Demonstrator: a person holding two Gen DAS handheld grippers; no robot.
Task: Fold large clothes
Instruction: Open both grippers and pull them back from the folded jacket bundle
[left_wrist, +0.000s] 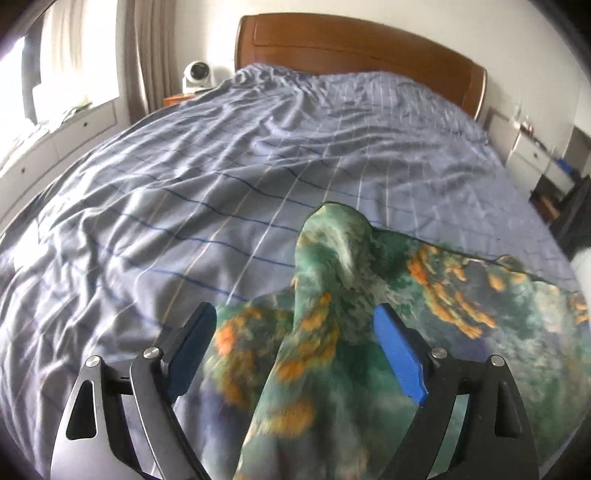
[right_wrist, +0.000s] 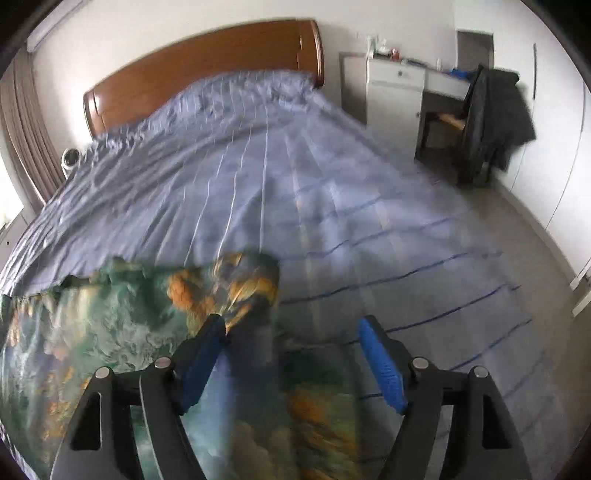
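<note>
Nearest, left gripper (left_wrist: 295, 350) with jaws spread wide, a peaked fold of the green and orange garment (left_wrist: 332, 295) standing loose between the pads, pinched by neither. Right gripper (right_wrist: 291, 362) likewise parted, cloth brushing the left pad (right_wrist: 201, 363), though blurred, so contact uncertain. Beyond, garment draped across the near edge of the blue striped bedspread (left_wrist: 221, 166). Farther, wooden headboard (left_wrist: 351, 48). Risk: released corners slumping unevenly, spoiling the fold; fabric snagging on a pad during withdrawal.

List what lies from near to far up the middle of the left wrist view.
Left gripper, jaws open around the cloth → green and orange patterned garment → blue striped bed cover → wooden headboard → white wall.
</note>
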